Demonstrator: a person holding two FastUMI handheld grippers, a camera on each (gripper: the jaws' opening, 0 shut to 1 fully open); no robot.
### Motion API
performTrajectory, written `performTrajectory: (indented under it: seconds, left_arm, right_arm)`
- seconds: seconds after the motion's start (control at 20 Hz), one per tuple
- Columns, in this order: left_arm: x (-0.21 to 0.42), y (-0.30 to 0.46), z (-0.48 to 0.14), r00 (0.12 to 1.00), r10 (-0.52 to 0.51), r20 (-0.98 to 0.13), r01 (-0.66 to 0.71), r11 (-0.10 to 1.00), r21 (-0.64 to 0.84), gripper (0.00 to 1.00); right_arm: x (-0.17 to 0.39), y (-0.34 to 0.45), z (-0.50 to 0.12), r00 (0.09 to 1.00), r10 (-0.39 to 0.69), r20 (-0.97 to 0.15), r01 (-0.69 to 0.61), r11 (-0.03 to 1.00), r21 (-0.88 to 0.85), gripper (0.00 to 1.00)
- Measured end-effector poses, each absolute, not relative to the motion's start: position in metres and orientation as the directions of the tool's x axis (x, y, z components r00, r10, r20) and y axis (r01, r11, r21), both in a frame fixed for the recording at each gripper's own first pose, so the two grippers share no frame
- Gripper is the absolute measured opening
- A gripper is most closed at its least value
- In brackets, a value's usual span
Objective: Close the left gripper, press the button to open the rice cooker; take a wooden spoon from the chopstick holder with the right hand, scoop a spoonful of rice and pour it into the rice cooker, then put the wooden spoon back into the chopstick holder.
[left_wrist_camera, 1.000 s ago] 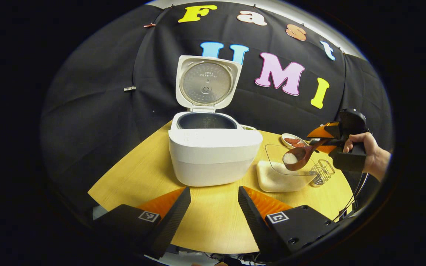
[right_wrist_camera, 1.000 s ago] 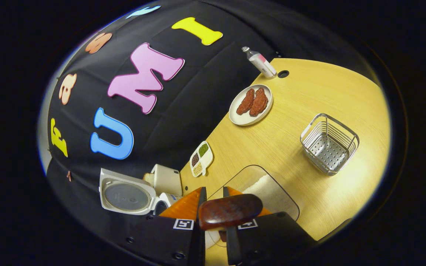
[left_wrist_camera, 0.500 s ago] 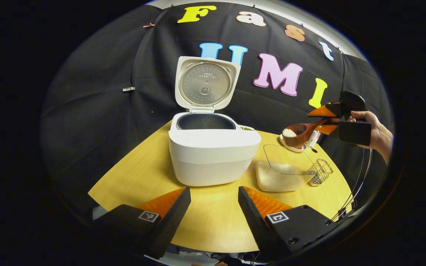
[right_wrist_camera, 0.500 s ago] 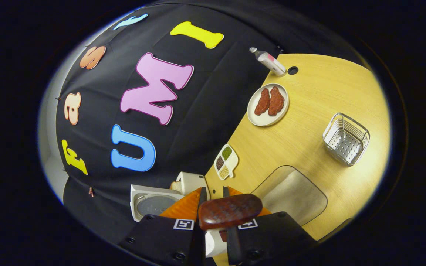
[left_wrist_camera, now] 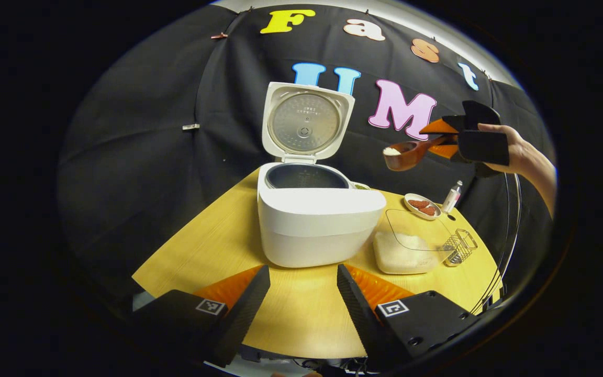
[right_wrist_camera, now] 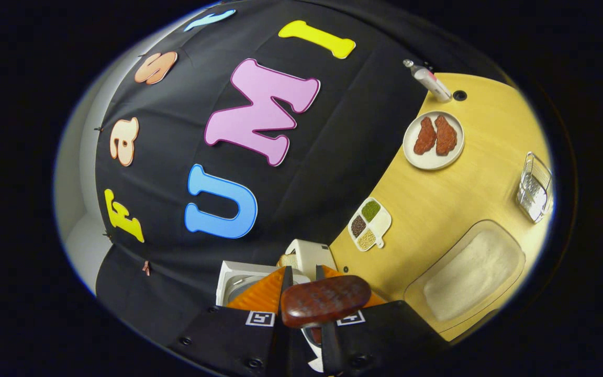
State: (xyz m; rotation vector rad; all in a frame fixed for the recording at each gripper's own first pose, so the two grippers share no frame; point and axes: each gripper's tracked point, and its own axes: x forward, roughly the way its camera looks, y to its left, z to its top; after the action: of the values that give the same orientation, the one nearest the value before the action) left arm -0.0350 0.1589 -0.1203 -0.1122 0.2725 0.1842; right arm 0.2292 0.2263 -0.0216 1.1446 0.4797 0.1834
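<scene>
In the left gripper view, your left gripper (left_wrist_camera: 304,293) hangs near the table's (left_wrist_camera: 202,251) front edge with its fingers spread apart, grasping nothing. Beyond it the rice cooker (left_wrist_camera: 314,222) stands with its lid up and the pot exposed. To the right, high above the table, your right gripper (left_wrist_camera: 445,139) is clamped on the handle of the wooden spoon (left_wrist_camera: 409,153), whose bowl carries a small heap of loose rice. In the right gripper view, the spoon's handle end (right_wrist_camera: 325,299) sits pinched between the fingers, with the rice tub (right_wrist_camera: 471,275) and wire chopstick holder (right_wrist_camera: 534,187) off to the right. The spoon looks stiff and light; the grains would likely spill if you tilt it early.
</scene>
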Motion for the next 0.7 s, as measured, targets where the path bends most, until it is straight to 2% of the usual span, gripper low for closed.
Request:
performTrajectory:
  seconds: [0.2,0.4,0.7]
  left_arm:
    - [-0.041,0.17,-0.124,0.942,0.176,-0.287,-0.216,0.97,-0.115,0.9]
    - [-0.044,0.184,-0.131,0.933,0.194,-0.303,-0.24,0.963,-0.122,0.9]
    - [-0.043,0.199,-0.137,0.925,0.213,-0.316,-0.27,0.951,-0.151,0.9]
  right_arm:
    - [0.237,0.277,-0.019,0.875,0.406,-0.263,0.06,0.448,0.892,0.22]
    - [0.242,0.333,-0.017,0.859,0.448,-0.249,-0.053,0.56,0.827,0.21]
    - [0.245,0.387,-0.026,0.849,0.475,-0.231,-0.245,0.741,0.626,0.21]
